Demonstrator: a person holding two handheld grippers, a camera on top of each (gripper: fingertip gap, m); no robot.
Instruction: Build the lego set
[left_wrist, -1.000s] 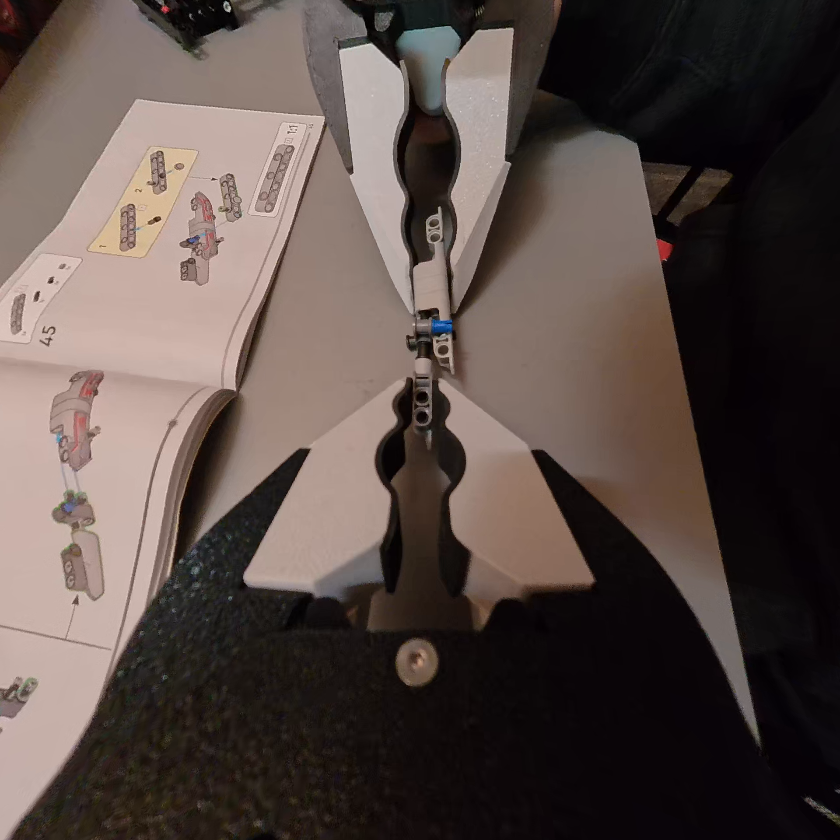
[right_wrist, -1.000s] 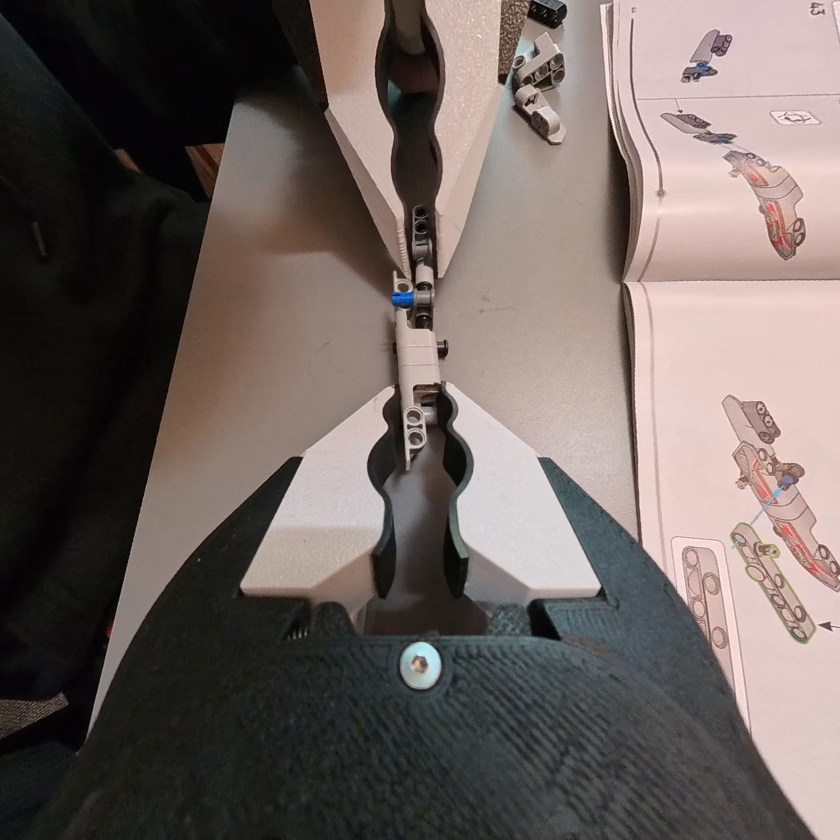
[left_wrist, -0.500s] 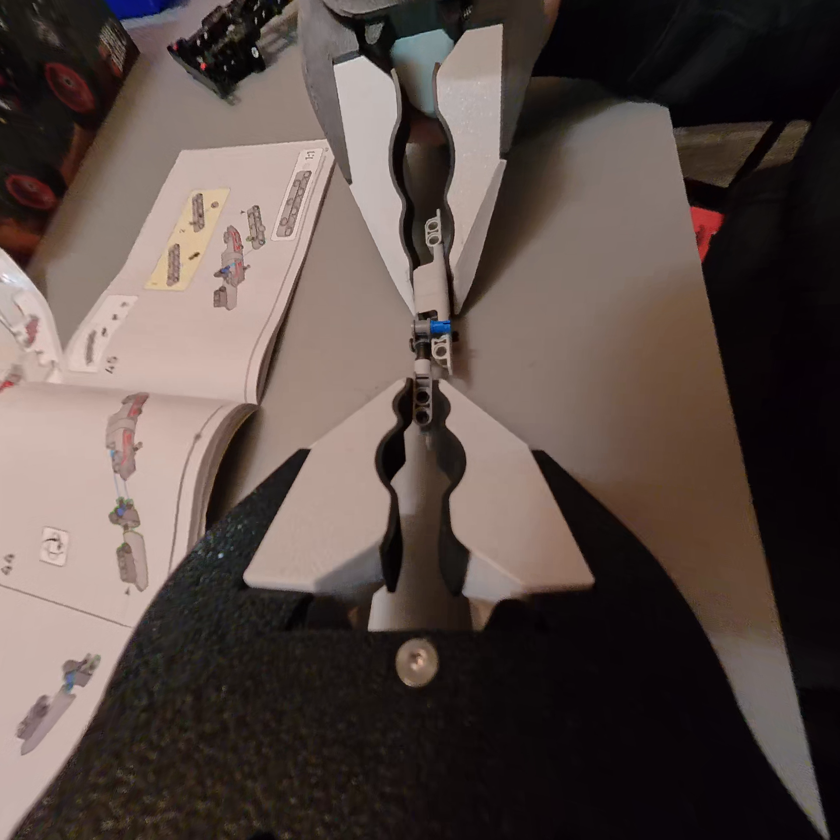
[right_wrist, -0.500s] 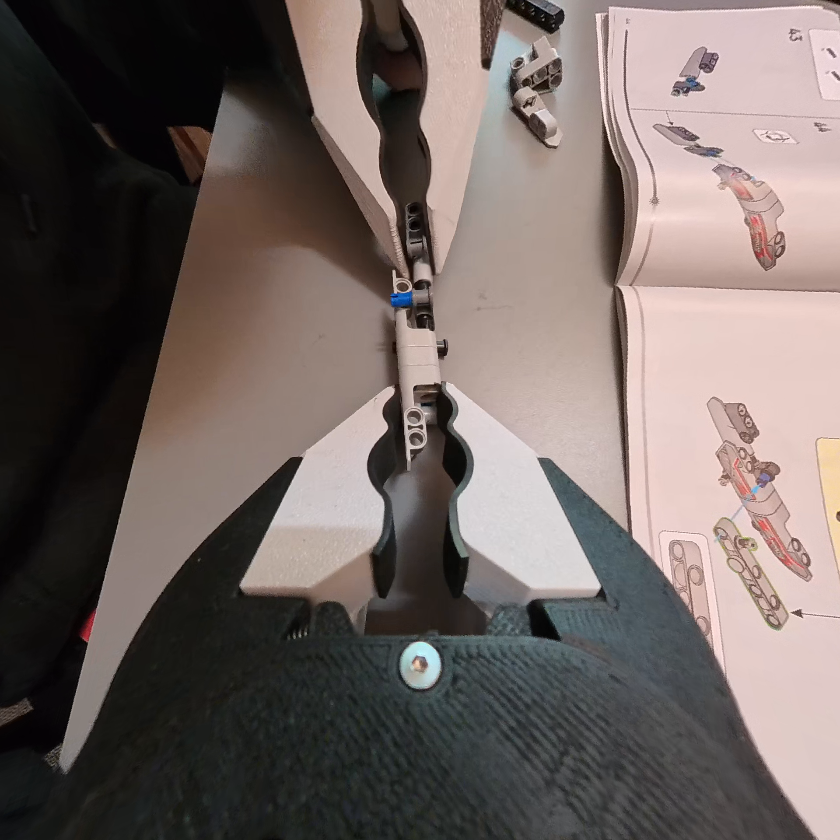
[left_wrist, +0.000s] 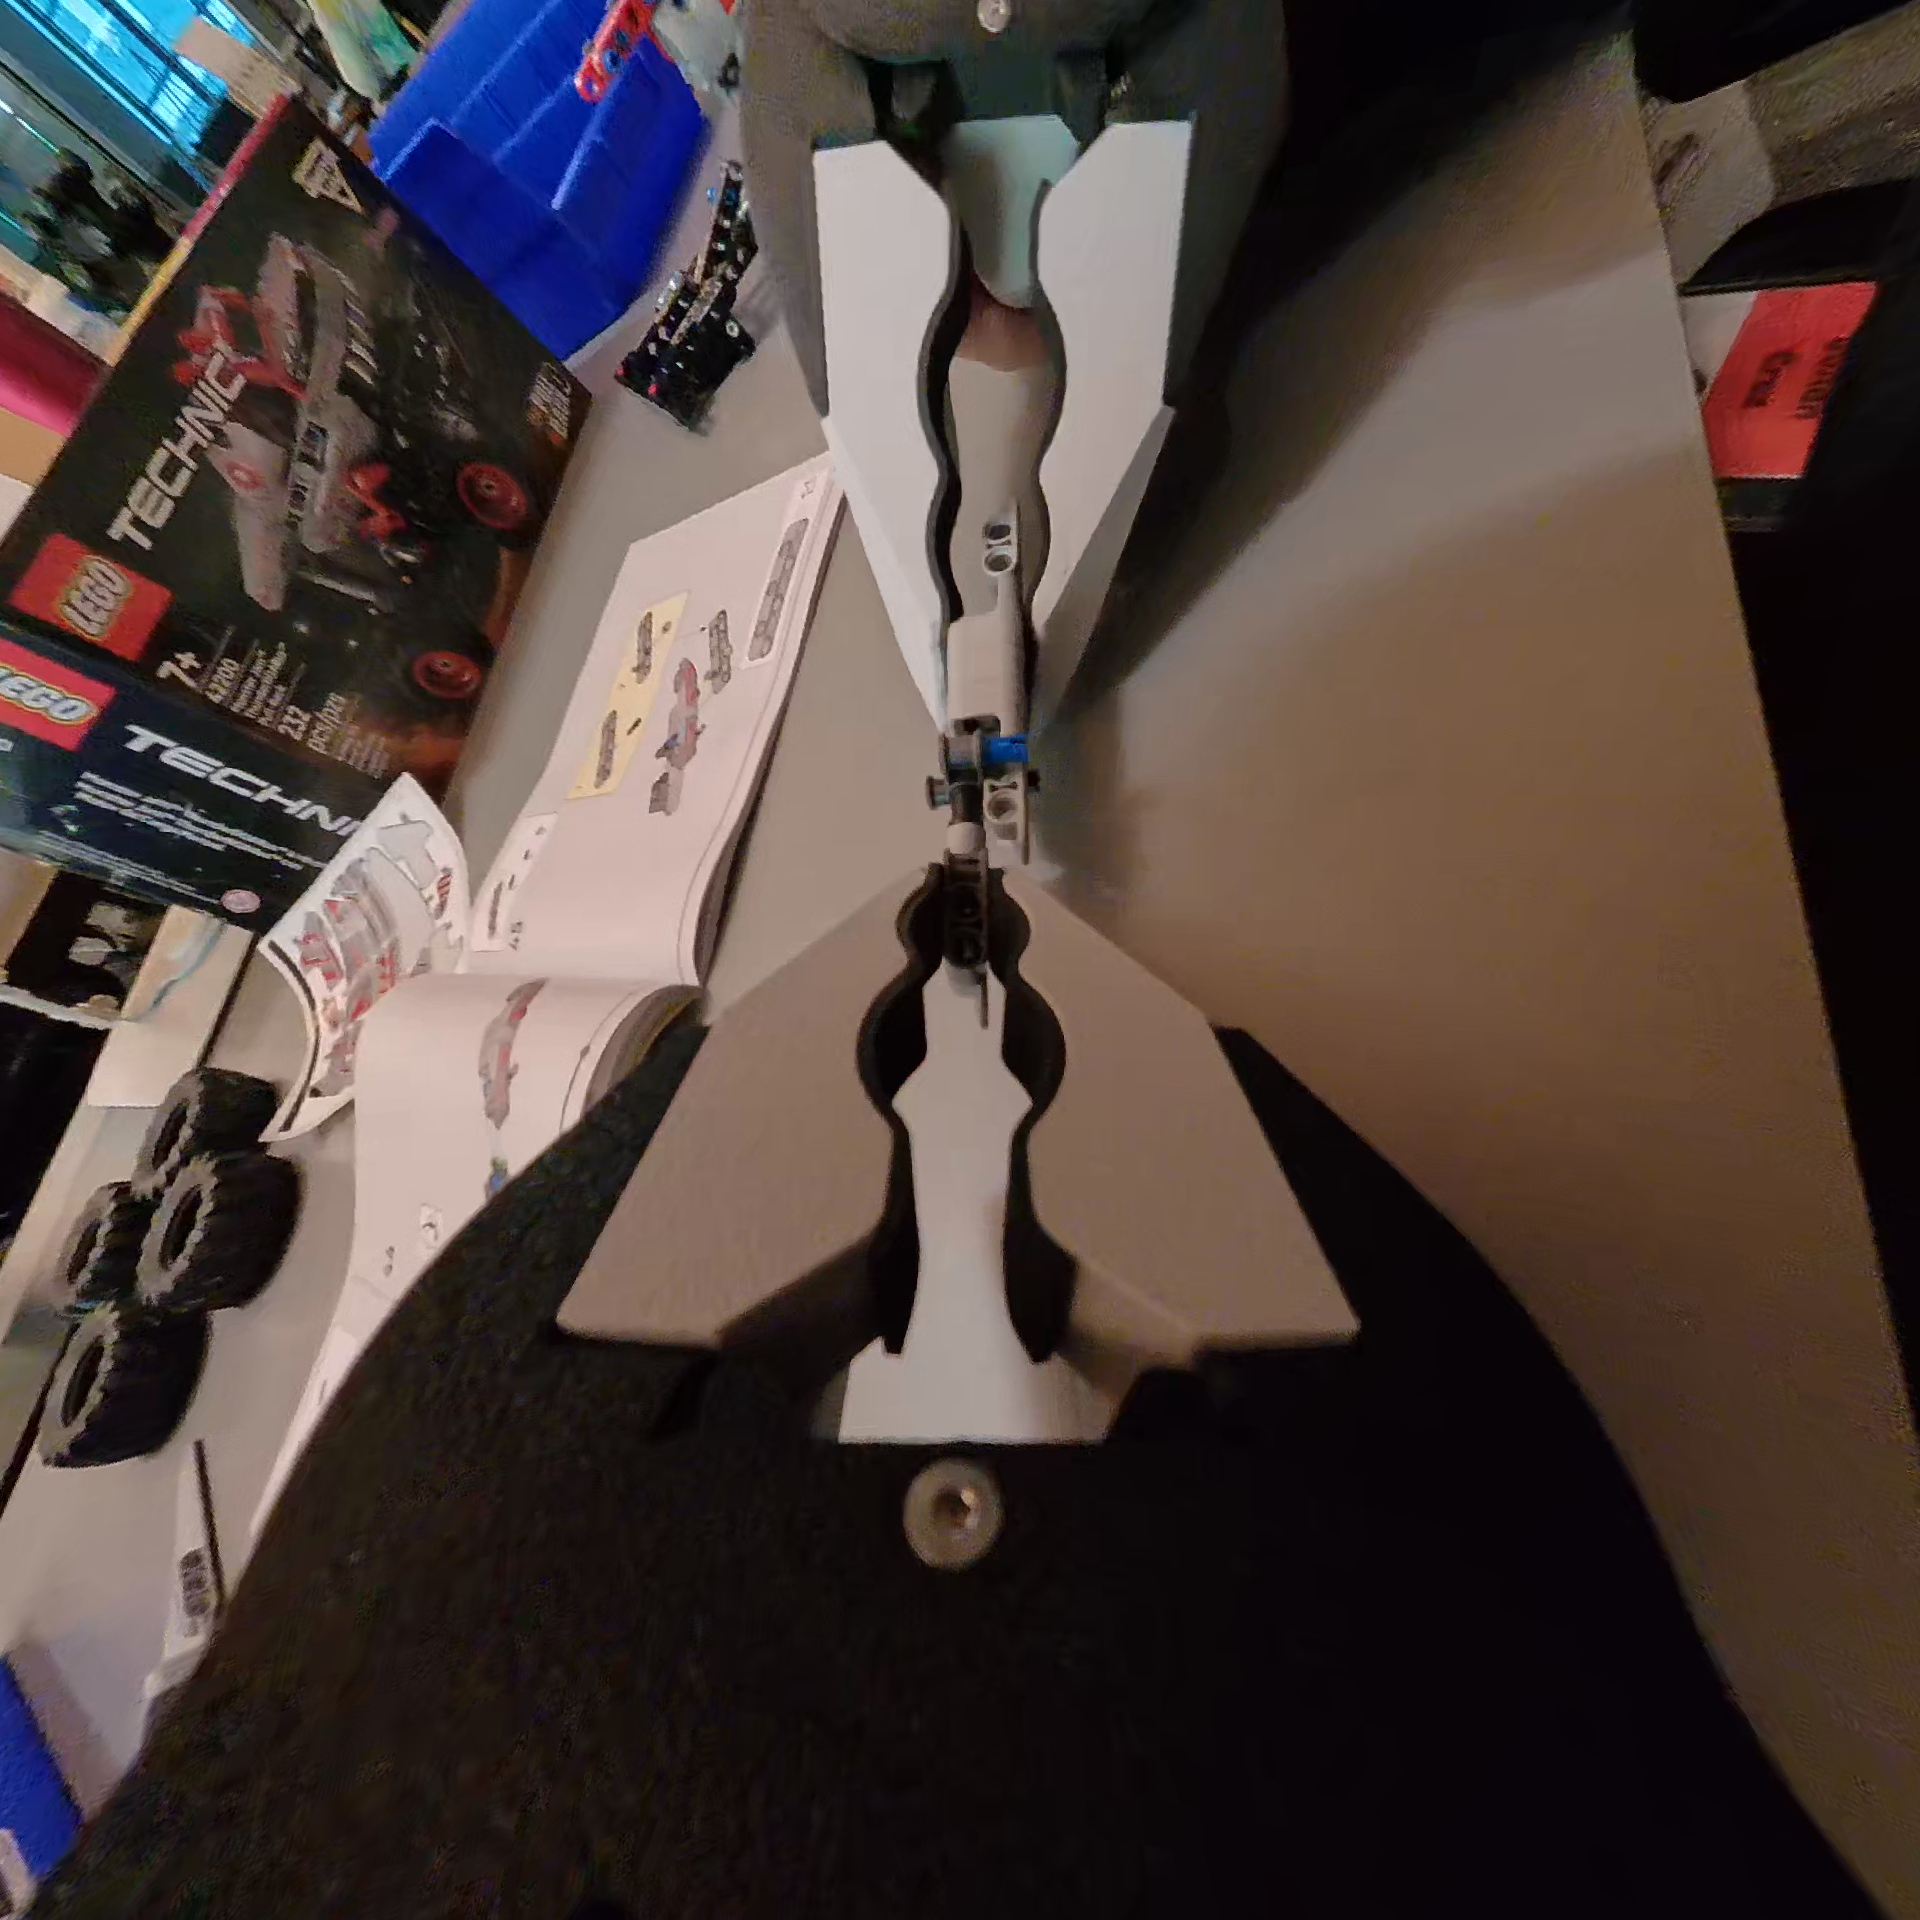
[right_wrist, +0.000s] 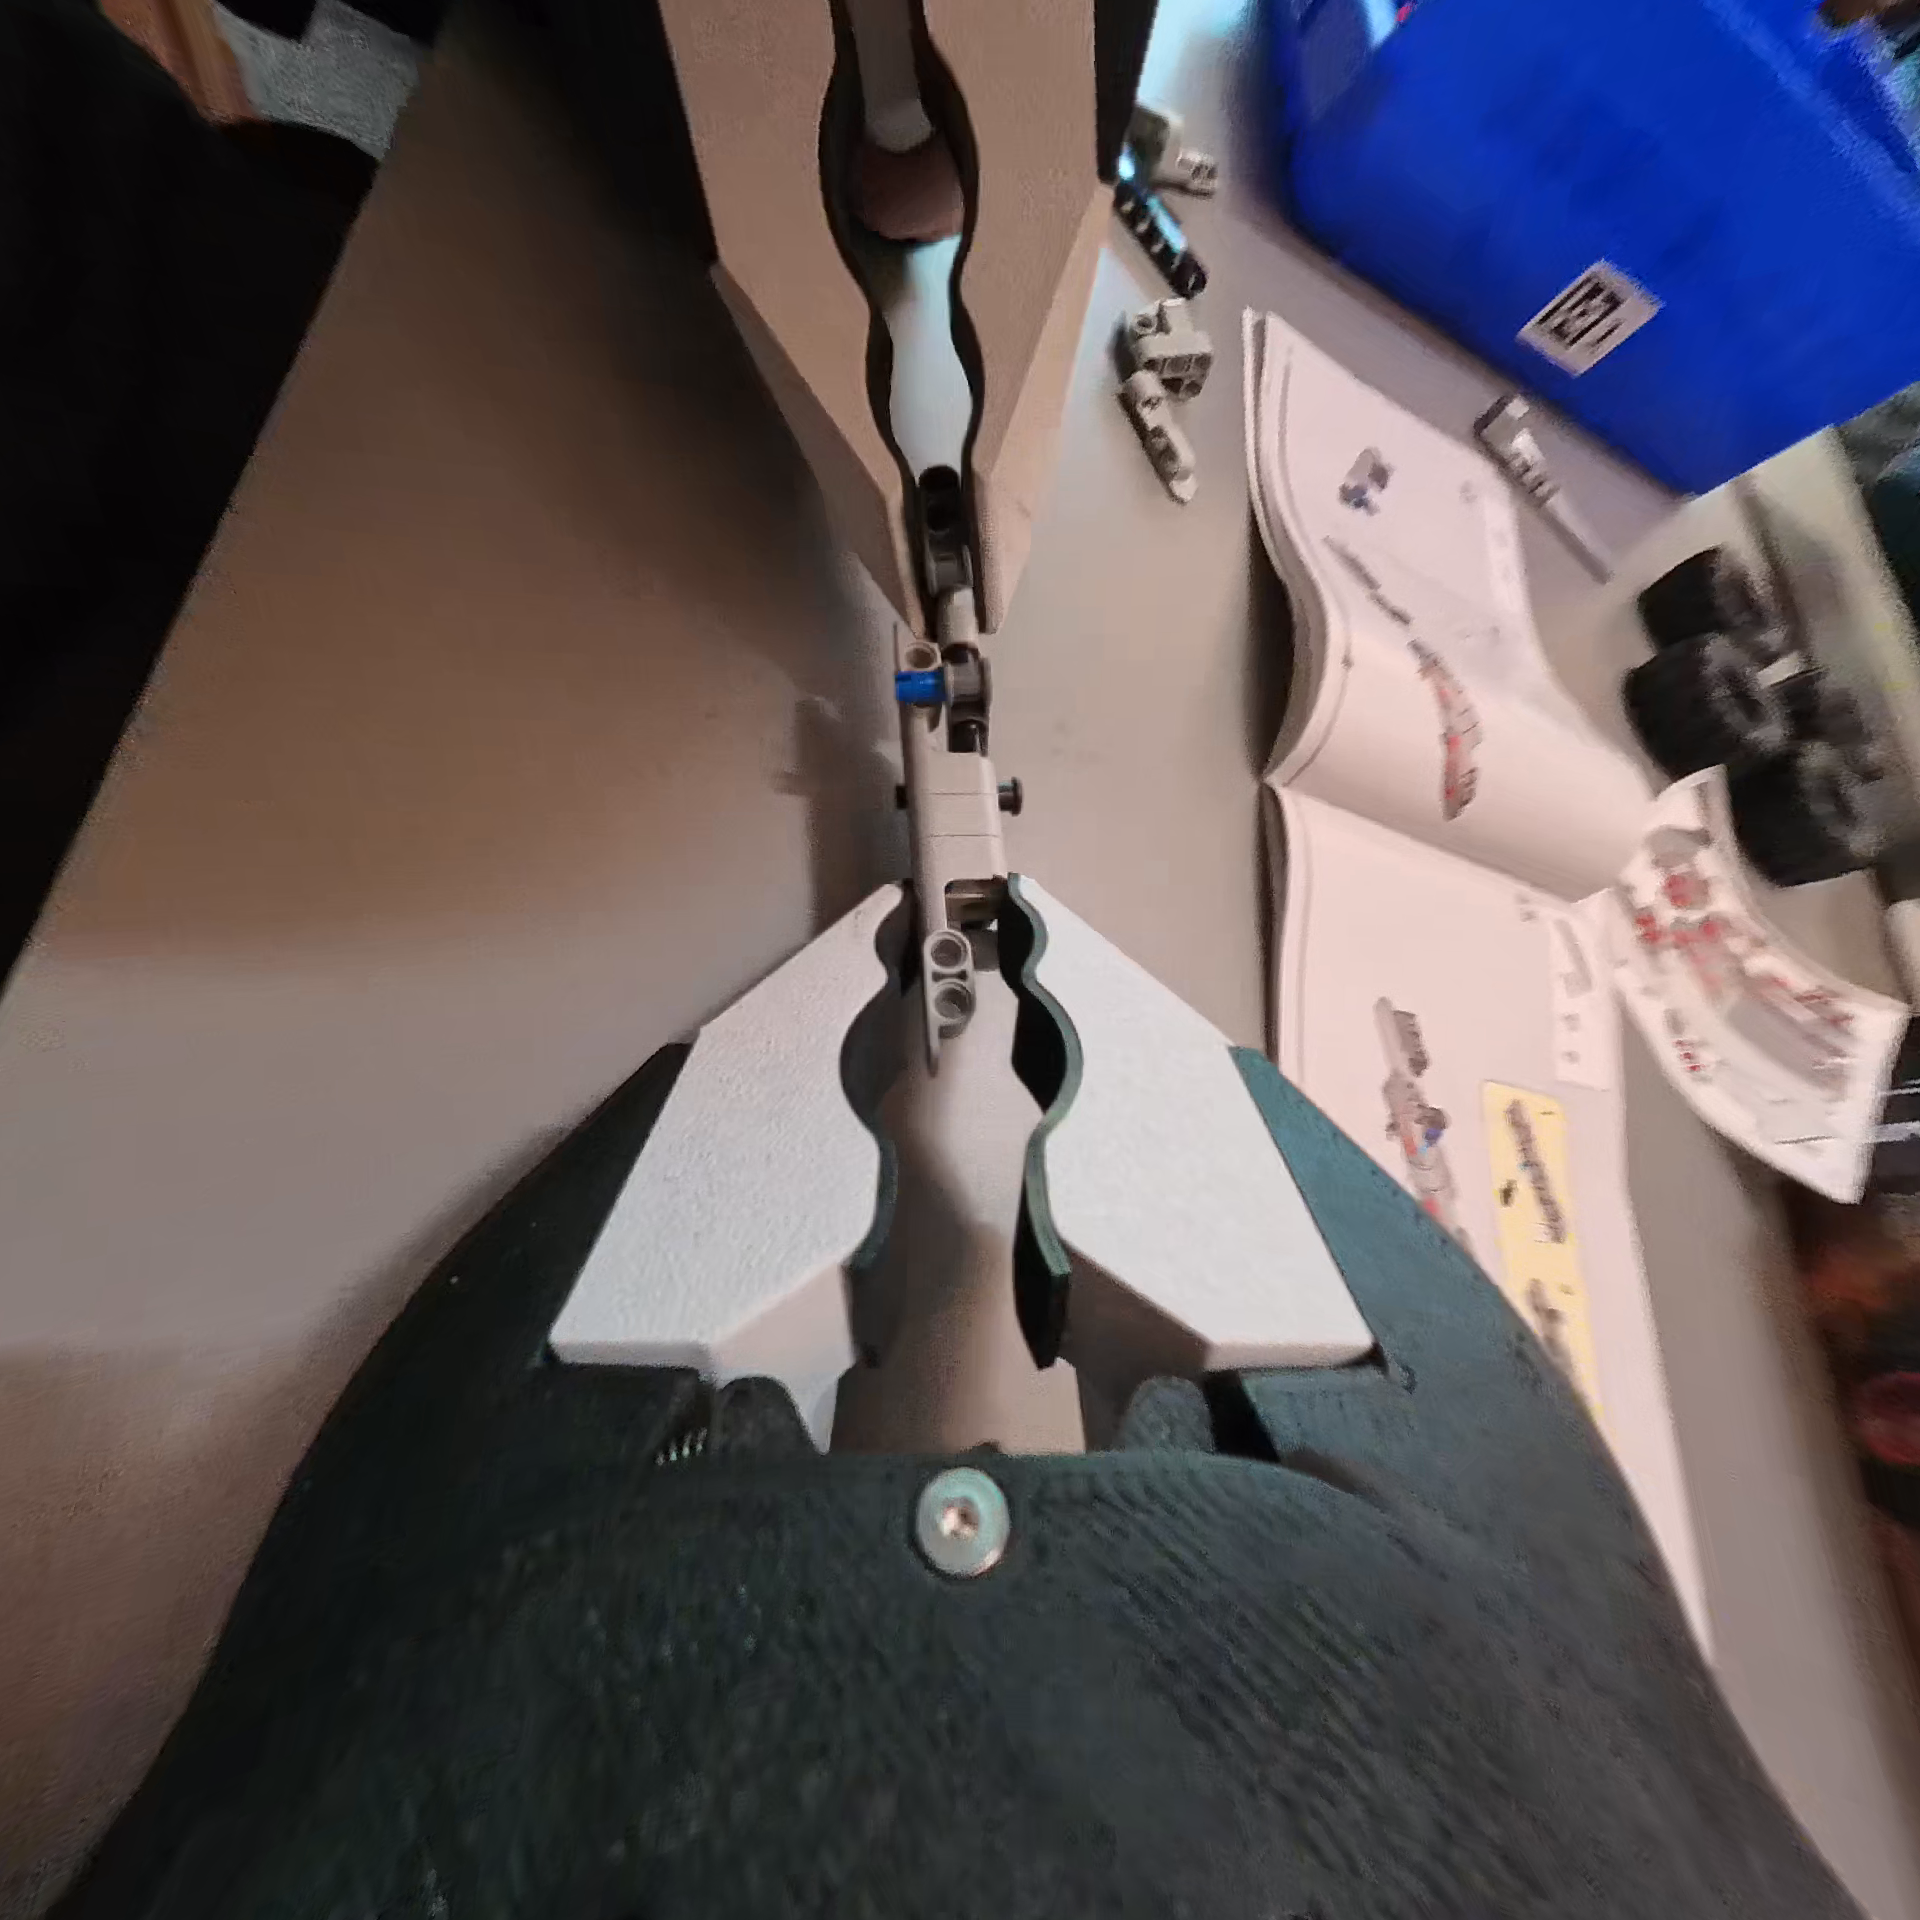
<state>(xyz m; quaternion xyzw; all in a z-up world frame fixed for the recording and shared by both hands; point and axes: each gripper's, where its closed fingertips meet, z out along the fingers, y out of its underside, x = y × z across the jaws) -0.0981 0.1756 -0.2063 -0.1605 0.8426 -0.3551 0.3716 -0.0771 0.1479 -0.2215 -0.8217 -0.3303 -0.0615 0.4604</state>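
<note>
My left gripper (left_wrist: 966, 902) is shut on a dark grey beam (left_wrist: 966, 914), the near end of a small Lego assembly held above the grey table (left_wrist: 1351, 831). My right gripper (right_wrist: 954, 896) is shut on the far end, a light grey panel piece (right_wrist: 961, 821). The two grippers face each other tip to tip. A blue pin (left_wrist: 1004, 746) sticks out at the joint between the two parts. In the right wrist view the left gripper (right_wrist: 951, 613) comes in from the top with the dark beam (right_wrist: 943, 530) in its jaws. In the left wrist view the right gripper (left_wrist: 987, 717) holds the light grey panel (left_wrist: 987, 655).
An open instruction booklet (left_wrist: 665, 727) (right_wrist: 1455, 727) lies beside the grippers. A Lego box (left_wrist: 260, 468), a blue bin (right_wrist: 1610, 208), black tyres (left_wrist: 156, 1247), a sticker sheet (right_wrist: 1766, 1008), loose grey pieces (right_wrist: 1164, 384) and a black built section (left_wrist: 696, 322) lie beyond. The table edge (left_wrist: 1704, 727) is close.
Both grippers have lifted and tilted together with the joined assembly, so more of the table shows: the box, bin and tyres. Both grips are unchanged.
</note>
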